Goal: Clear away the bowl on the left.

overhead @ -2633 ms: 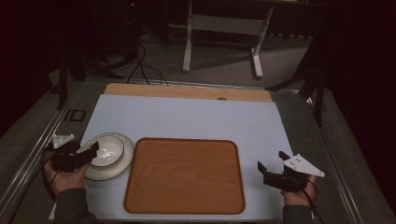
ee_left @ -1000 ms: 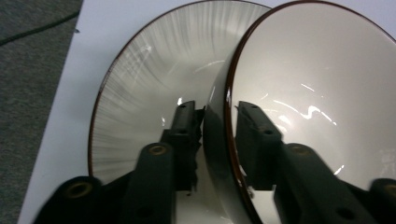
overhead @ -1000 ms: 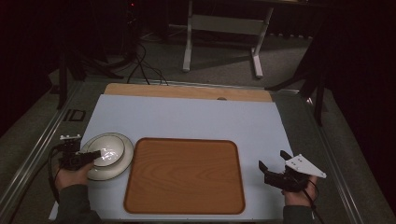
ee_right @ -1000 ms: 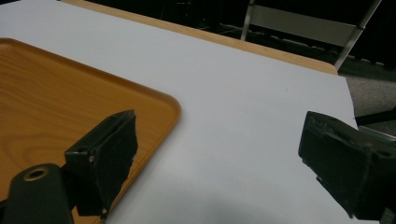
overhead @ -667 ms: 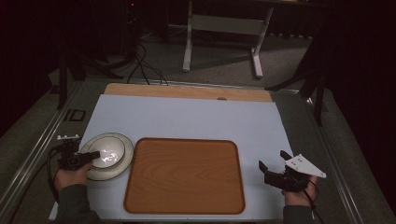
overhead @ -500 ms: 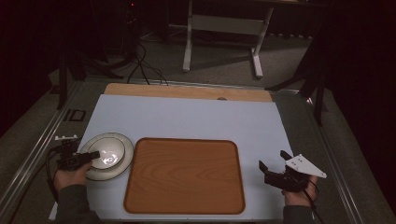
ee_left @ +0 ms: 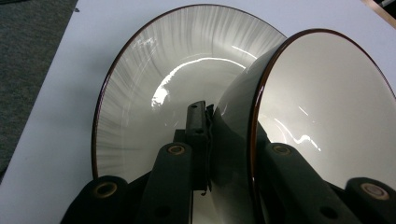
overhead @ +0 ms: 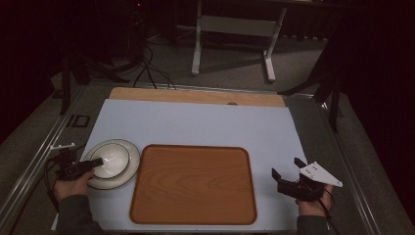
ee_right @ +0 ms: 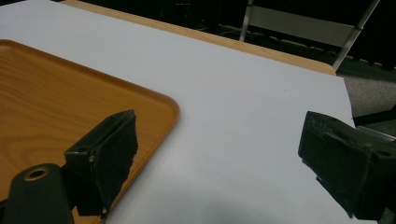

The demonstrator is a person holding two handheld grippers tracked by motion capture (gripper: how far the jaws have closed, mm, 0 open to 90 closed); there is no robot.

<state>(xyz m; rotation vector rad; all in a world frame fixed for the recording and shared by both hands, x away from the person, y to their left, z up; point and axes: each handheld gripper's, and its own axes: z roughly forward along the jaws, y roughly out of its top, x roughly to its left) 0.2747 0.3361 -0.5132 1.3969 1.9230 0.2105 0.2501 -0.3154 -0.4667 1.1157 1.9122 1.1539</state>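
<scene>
A: The cream bowl (ee_left: 322, 116), dark-rimmed, sits on one plate (ee_left: 154, 84) at the tray's (overhead: 193, 183) nine o'clock; the left gripper (overhead: 93, 162) has just clamped its wall.

B: One bowl, one plate, one tray. The right gripper (overhead: 288, 170) gapes empty.

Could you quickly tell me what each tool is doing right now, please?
Left tool: shut on the bowl rim, over the plate.
Right tool: open, holding nothing.

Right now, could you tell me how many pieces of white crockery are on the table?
2: a white bowl with a dark rim, gripped by the left gripper, tilted on a white, dark-rimmed plate left of the wooden tray.
</scene>
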